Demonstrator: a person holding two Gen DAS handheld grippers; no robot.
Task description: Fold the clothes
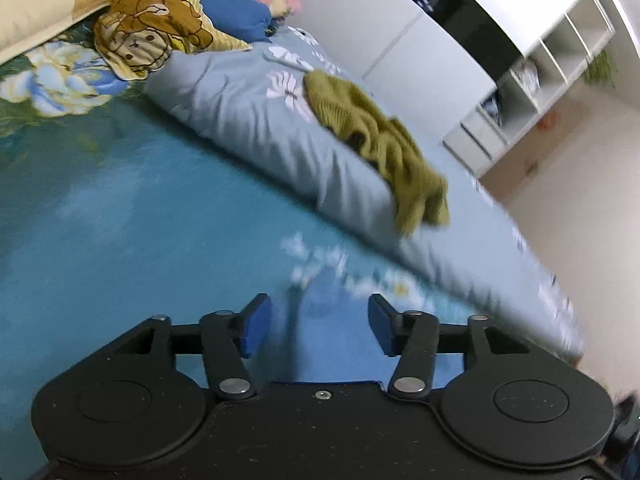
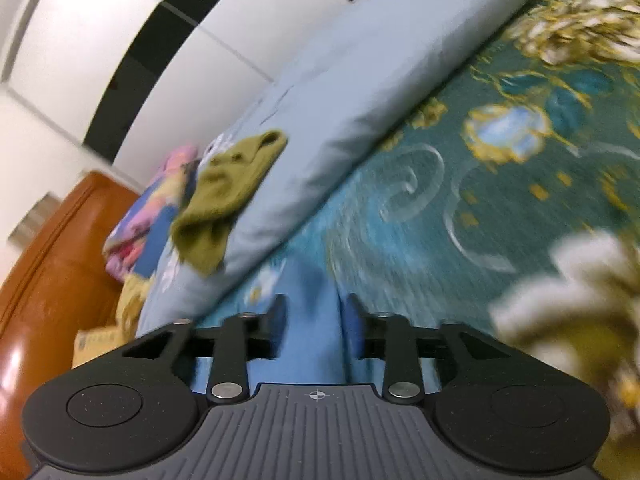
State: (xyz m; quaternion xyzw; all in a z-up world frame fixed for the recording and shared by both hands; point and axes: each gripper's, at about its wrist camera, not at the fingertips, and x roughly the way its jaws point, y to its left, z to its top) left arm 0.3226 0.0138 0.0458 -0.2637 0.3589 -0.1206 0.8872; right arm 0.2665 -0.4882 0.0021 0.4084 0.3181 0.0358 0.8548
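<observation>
Blue garment (image 2: 310,332) between right fingers (image 2: 278,326)

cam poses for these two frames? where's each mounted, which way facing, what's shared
Left wrist: sits on the left gripper, looking forward along its open blue-padded fingers across the teal floral bedspread toward the folded pale blue duvet, olive sweater and white shelf unit.
Right wrist: sits on the right gripper, fingers either side of a light blue cloth, facing the same duvet and a brown headboard.
Shared: bedspread, duvet, sweater, light blue cloth. No hands visible.
</observation>
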